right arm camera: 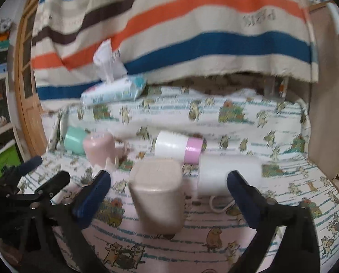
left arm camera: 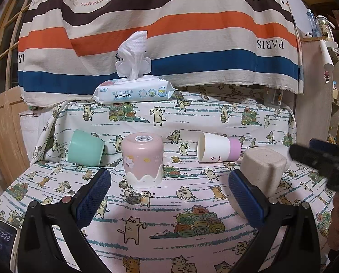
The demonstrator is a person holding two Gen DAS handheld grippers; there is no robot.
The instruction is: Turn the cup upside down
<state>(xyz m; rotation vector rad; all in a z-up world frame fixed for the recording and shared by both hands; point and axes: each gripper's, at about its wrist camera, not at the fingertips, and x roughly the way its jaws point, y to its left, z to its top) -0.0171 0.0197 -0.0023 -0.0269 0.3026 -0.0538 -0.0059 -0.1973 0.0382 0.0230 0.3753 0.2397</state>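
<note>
While both claws hang released, my right gripper (right arm camera: 168, 187) frames the inverted beige cup (right arm camera: 156, 195) at frame centre; closing crooked could knock it into the white cup (right arm camera: 228, 173) behind. Left gripper (left arm camera: 169, 195) idles.

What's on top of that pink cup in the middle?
The pink cup stands upside down; a small barcode sticker sits on its upturned base. Anything underneath it is hidden.
</note>
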